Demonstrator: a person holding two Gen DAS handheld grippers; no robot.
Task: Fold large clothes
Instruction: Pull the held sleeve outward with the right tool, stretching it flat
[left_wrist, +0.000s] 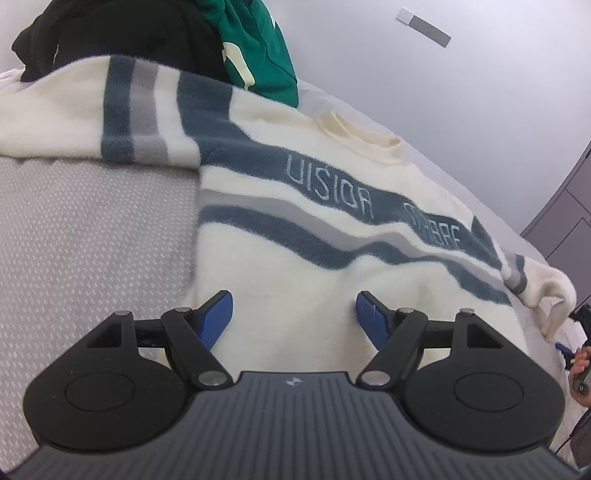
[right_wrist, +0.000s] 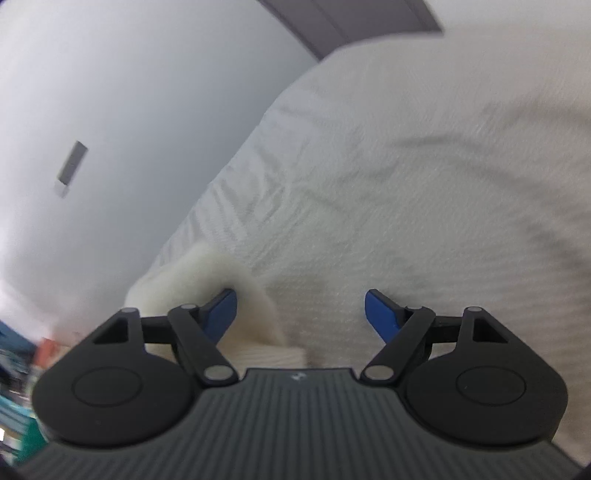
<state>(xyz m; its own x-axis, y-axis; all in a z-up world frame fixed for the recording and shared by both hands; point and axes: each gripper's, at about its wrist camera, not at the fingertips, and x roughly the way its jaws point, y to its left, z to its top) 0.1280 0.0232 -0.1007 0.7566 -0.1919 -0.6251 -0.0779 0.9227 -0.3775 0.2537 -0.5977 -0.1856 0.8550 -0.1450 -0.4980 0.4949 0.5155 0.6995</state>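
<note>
Left view: striped sweater (left_wrist: 332, 229), right view: cuff (right_wrist: 255, 310)

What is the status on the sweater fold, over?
Both tools open, empty: left tool, right tool. Sweater flat, unfolded. Dark clothes piled behind.

3 garments are lying on the bed (left_wrist: 92, 229): 1 cream striped sweater (left_wrist: 295, 258), 1 black garment (left_wrist: 122, 37) and 1 green garment (left_wrist: 258, 44). 2 grippers are showing, the left gripper (left_wrist: 294, 314) and the right gripper (right_wrist: 300, 314).

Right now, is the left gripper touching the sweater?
Cannot tell. In the left wrist view the left gripper is open above the sweater; no plain contact or gap shows.
</note>
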